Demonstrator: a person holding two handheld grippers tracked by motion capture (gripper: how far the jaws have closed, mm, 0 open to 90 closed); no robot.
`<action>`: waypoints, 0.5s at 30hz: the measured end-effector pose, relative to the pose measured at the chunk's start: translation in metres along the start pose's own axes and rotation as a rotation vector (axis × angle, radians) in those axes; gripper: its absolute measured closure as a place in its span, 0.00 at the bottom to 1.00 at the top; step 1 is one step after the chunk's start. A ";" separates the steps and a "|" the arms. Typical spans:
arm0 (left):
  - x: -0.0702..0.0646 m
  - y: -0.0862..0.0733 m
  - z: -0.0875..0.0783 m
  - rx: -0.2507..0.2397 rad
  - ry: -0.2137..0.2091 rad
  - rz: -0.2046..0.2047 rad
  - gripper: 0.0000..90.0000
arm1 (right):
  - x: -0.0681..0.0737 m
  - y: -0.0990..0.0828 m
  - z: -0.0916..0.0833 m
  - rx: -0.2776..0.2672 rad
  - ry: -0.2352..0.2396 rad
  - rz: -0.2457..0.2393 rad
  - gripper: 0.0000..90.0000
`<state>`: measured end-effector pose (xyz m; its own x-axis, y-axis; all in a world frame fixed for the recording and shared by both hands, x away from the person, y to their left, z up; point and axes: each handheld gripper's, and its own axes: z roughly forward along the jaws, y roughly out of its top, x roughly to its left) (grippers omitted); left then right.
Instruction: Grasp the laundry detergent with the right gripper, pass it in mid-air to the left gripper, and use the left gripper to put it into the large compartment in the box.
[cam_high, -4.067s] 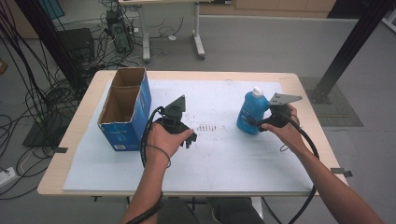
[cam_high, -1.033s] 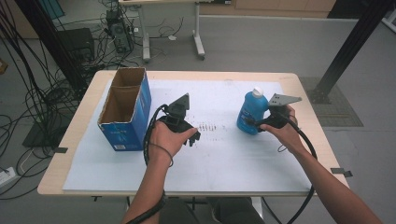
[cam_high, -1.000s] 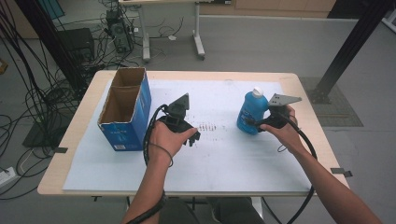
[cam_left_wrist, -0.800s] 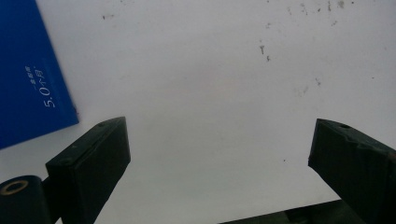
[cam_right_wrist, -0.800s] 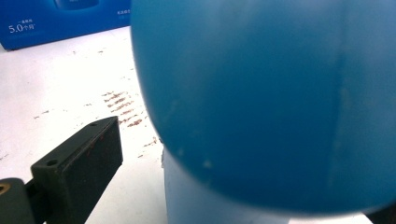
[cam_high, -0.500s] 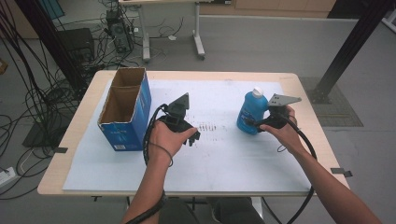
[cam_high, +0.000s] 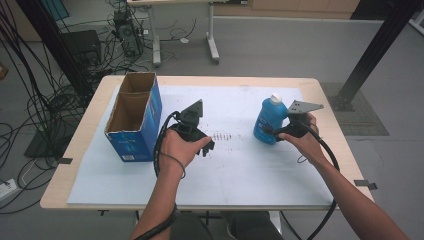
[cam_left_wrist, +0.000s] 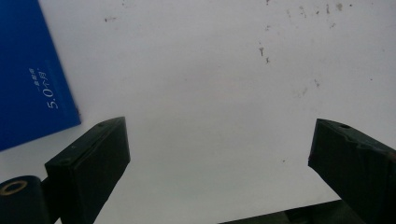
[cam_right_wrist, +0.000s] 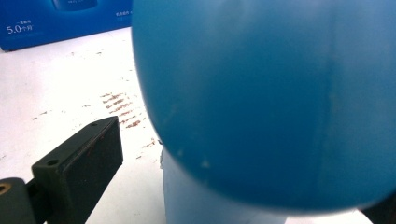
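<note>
right gripper (cam_high: 276, 131) is up against the blue bottle (cam_high: 270, 120) on the right side of the table, jaws reaching in at its lower half from the right. In the right gripper view the bottle (cam_right_wrist: 275, 98) is huge and blurry, right between the jaws. One black jaw shows at the lower left with a sliver of gap to the bottle's side, and the other is mostly hidden behind the bottle at the bottom right corner. So honestly can't tell if it's actually clamped on or just sitting around it. Bottle stands upright with a white cap (cam_high: 275, 99) on top

left gripper (cam_high: 200, 145) sits near the middle of the table, a bit left of center, jaws spread wide with nothing between them, just the white sheet (cam_left_wrist: 201, 93) underneath

left of that is a blue cardboard box (cam_high: 135, 117), open at the top, standing at the left edge of the sheet; its blue side with white print shows in the corner of the left gripper view (cam_left_wrist: 32, 79). Between the two grippers there's a patch of brownish scuff marks (cam_high: 224, 135) on the sheet, well apart from the bottle
</note>
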<state>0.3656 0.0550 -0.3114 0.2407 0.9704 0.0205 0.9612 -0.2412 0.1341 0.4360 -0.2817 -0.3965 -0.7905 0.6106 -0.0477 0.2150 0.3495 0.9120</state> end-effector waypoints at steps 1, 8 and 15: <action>0.000 0.000 0.000 -0.003 -0.001 -0.001 0.06 | 0.000 0.000 0.000 0.001 0.001 -0.001 0.02; 0.001 0.000 0.000 0.000 -0.002 -0.001 0.06 | 0.001 0.000 0.001 0.003 0.003 -0.004 0.02; 0.000 -0.001 0.000 -0.002 0.000 -0.002 0.06 | 0.001 0.000 0.001 0.004 0.004 -0.005 0.02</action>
<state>0.3649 0.0556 -0.3110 0.2392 0.9708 0.0199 0.9613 -0.2396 0.1356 0.4359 -0.2801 -0.3971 -0.7938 0.6061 -0.0501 0.2137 0.3551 0.9101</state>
